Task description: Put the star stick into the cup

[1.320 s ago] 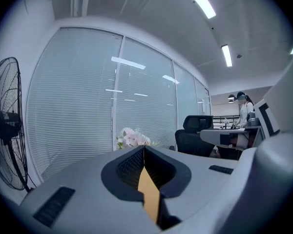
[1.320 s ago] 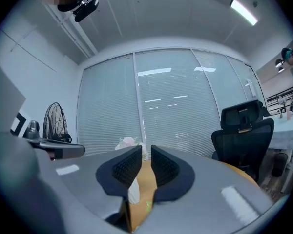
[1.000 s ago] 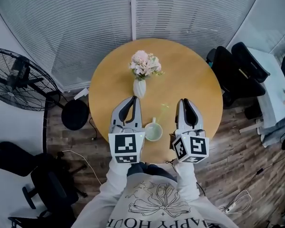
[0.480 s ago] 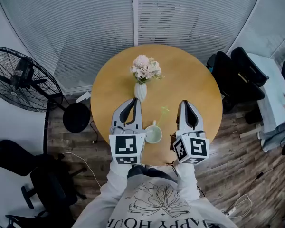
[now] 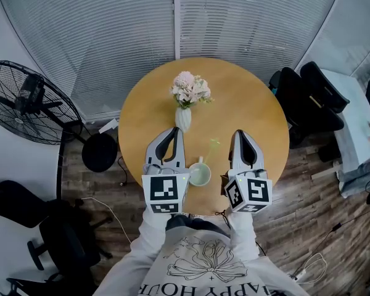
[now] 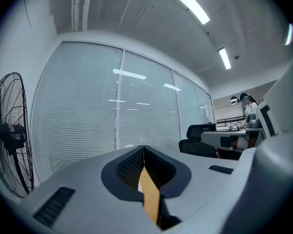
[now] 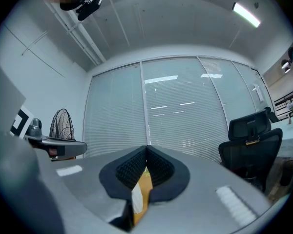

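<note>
A pale green cup [image 5: 199, 173] stands near the front edge of the round wooden table [image 5: 253, 103]. The thin pale green star stick [image 5: 211, 145] lies flat on the table just beyond the cup, between my two grippers. My left gripper [image 5: 174, 129] sits left of the cup, its jaws pressed together with nothing in them [image 6: 144, 148]. My right gripper [image 5: 239, 132] sits right of the cup and stick, also shut and empty [image 7: 146, 148]. Both point away from me, toward the blinds.
A white vase [image 5: 183, 118] of pink flowers [image 5: 190, 88] stands mid-table, just ahead of the left gripper. A standing fan [image 5: 24, 100] is at the left, black office chairs [image 5: 311, 94] at the right. Window blinds close off the far side.
The head view has shifted slightly, so the table sits a little lower in frame. Both grippers stay shut beside the cup; the stick has not moved.
</note>
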{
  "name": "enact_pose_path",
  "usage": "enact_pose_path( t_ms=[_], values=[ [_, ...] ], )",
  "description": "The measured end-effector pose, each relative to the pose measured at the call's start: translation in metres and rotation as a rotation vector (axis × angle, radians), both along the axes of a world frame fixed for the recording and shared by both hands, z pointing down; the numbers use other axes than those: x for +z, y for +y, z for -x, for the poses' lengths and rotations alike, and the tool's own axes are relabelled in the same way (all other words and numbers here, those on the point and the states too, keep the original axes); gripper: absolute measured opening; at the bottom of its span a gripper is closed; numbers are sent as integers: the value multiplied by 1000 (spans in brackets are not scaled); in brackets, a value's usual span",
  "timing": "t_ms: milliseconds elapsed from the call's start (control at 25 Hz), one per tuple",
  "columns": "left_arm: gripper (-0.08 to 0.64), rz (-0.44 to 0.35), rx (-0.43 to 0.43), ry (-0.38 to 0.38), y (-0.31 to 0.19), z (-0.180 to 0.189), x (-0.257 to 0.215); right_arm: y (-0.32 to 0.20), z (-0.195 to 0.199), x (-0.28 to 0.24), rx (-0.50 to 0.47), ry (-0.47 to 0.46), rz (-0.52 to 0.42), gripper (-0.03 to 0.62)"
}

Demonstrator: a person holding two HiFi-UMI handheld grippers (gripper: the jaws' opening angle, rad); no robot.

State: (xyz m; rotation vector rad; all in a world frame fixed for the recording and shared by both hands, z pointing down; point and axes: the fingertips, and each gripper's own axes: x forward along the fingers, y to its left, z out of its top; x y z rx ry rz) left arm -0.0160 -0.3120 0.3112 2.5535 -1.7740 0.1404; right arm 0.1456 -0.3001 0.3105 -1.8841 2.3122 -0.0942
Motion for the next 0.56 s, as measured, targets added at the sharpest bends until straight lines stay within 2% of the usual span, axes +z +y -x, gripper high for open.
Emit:
enact_pose_path(
  t_ms=[560],
  values=[
    [8,1,2,4,3,5,1,2,5,0,3,-1,1,11]
  ],
)
